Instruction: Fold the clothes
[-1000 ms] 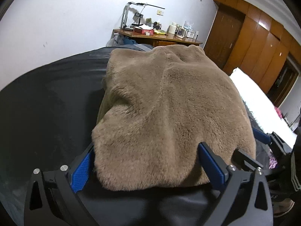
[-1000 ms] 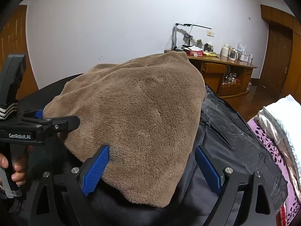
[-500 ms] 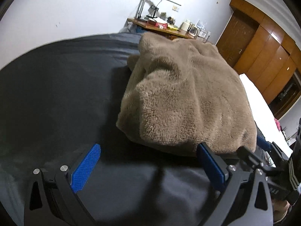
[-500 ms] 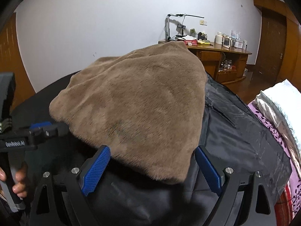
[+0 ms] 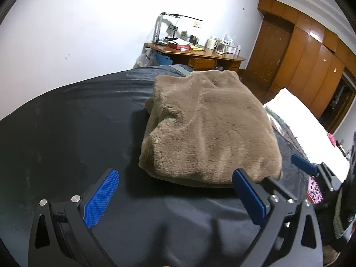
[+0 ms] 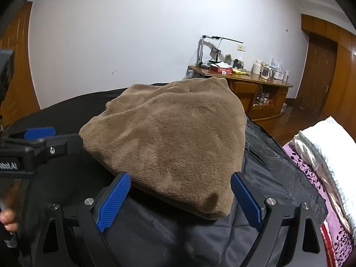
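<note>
Folded brown garment (image 5: 207, 129) beyond spread left claw (image 5: 175, 198)

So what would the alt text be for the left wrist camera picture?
A folded brown fleece garment lies on a black sheet, just beyond the left gripper, whose blue-padded jaws stand open and empty. A cluttered wooden desk stands against the white wall behind.

Only one bit of lettering legible: white characters on the black body of the left tongs (image 6: 40, 133), at the left edge of the right wrist view, cut off by the frame and ending in what looks like "bot.AI". Boxes and papers on the far desk (image 6: 249, 77) too small and blurred to read.
</note>
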`<state>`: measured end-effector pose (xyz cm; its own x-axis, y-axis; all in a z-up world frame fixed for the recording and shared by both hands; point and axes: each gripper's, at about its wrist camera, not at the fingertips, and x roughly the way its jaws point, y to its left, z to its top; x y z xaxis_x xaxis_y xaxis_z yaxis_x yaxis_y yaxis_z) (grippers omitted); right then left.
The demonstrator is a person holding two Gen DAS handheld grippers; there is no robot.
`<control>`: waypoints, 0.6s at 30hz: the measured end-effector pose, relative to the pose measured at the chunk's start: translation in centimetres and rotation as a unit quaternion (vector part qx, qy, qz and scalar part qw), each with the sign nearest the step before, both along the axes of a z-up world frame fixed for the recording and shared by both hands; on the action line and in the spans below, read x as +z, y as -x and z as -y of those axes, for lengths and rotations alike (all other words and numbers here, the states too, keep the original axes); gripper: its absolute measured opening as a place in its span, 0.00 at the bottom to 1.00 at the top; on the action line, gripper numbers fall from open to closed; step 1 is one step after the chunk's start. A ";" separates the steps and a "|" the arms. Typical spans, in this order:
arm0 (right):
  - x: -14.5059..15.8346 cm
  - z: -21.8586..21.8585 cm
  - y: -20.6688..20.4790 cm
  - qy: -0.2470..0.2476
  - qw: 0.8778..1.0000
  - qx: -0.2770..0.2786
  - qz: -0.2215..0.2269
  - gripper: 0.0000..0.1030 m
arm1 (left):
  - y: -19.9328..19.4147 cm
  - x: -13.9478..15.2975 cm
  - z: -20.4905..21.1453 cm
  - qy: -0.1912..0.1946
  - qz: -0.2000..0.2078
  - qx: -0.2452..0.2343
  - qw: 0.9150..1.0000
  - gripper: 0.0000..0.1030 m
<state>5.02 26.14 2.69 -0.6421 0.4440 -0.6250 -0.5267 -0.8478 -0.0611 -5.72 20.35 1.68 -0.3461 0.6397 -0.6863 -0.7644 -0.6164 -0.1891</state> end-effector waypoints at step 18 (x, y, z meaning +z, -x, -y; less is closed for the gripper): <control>-0.6 0.0 -1.2 0.006 1.000 -0.019 -0.002 0.91 | -0.6 1.1 0.5 -0.061 0.041 -0.039 0.997 0.99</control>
